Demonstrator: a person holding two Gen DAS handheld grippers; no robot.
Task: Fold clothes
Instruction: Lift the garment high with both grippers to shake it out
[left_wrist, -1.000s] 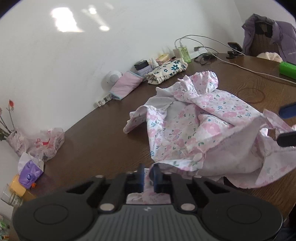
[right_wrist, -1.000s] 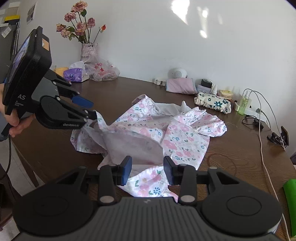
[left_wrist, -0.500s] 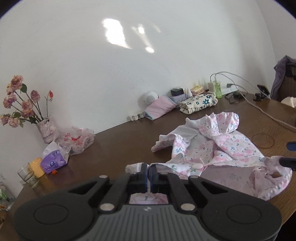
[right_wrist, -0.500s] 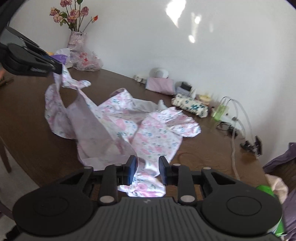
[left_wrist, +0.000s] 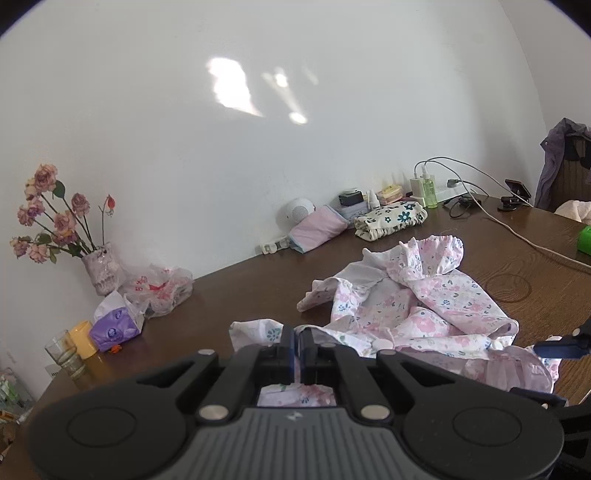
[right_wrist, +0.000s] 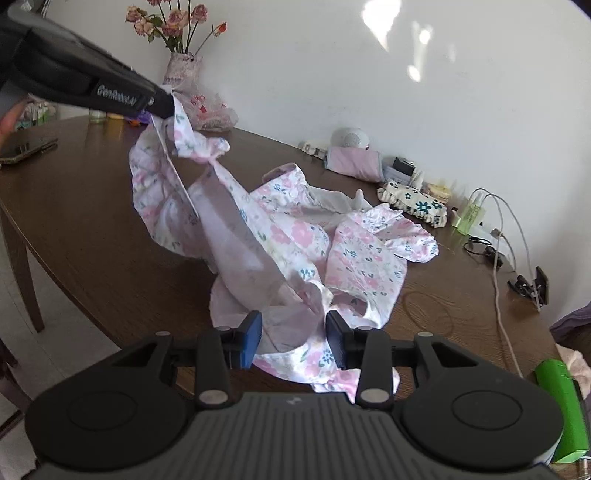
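we see a thin, soft floral garment (right_wrist: 280, 236), pink and blue blossoms on white with ruffled cuffs, lying crumpled on the dark wood-grain counter (right_wrist: 92, 236). our left tongs (left_wrist: 298, 341) are pressed together, pinching a hem corner and lifting it off the counter, so the cloth hangs from them in a slack, twisted sheet. our right tongs (right_wrist: 293, 338) have just been opening; they stand spread with a fold of the garment lying loose between the blue pads (right_wrist: 251, 338), which do not press on it. the counter's curved near edge runs just below the cloth, with bare wood to the left. along the white wall stand a vase of dried roses (left_wrist: 99, 267), a plastic bag (left_wrist: 159, 288), a folded pink cloth (left_wrist: 317, 229), a flowered pouch (left_wrist: 391, 218) and cables (right_wrist: 502, 258).
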